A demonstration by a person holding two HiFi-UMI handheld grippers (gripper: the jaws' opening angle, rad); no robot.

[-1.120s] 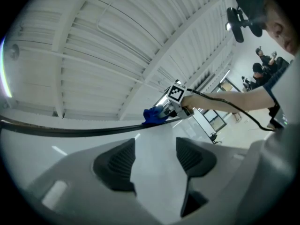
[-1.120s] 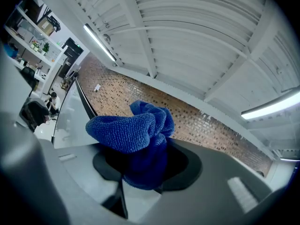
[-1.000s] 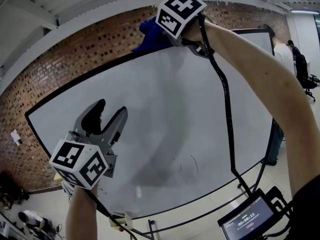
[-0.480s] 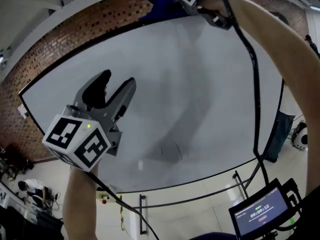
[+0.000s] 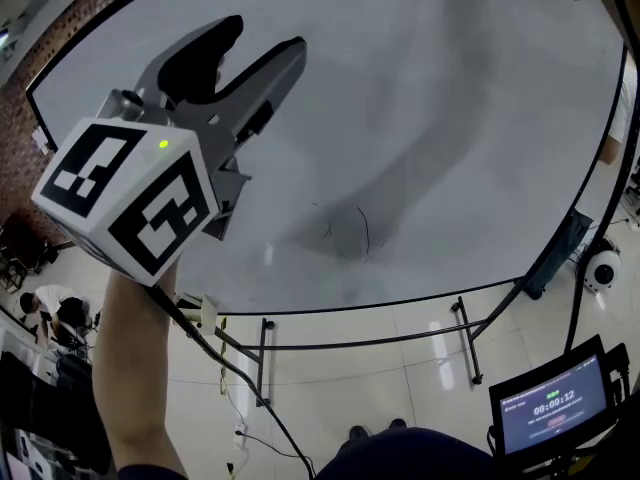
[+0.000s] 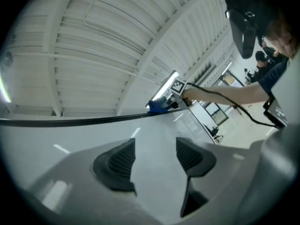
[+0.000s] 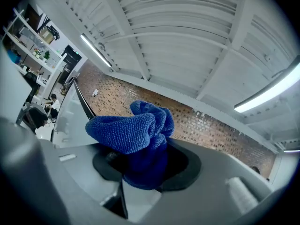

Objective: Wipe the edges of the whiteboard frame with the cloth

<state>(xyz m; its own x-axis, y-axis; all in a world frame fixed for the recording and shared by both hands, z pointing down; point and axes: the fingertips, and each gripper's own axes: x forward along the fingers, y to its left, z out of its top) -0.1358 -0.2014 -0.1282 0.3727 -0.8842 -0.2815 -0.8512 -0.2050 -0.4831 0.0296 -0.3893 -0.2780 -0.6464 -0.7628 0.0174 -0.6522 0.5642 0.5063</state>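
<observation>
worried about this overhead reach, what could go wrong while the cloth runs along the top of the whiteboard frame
The cloth sits bunched in the right claw, so dragging along the frame's top edge might tug it loose. The left claw hangs open and empty close to the whiteboard face, so it could bump or scrape it.

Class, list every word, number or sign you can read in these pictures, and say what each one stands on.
"00:00:12": on the small screen, lower right of the head view.
Line under it on that screen: too small to read.
Pen marks on the whiteboard: scribbles, no readable word.
Marker cube on the left gripper: square patterns only, no letters.
</observation>
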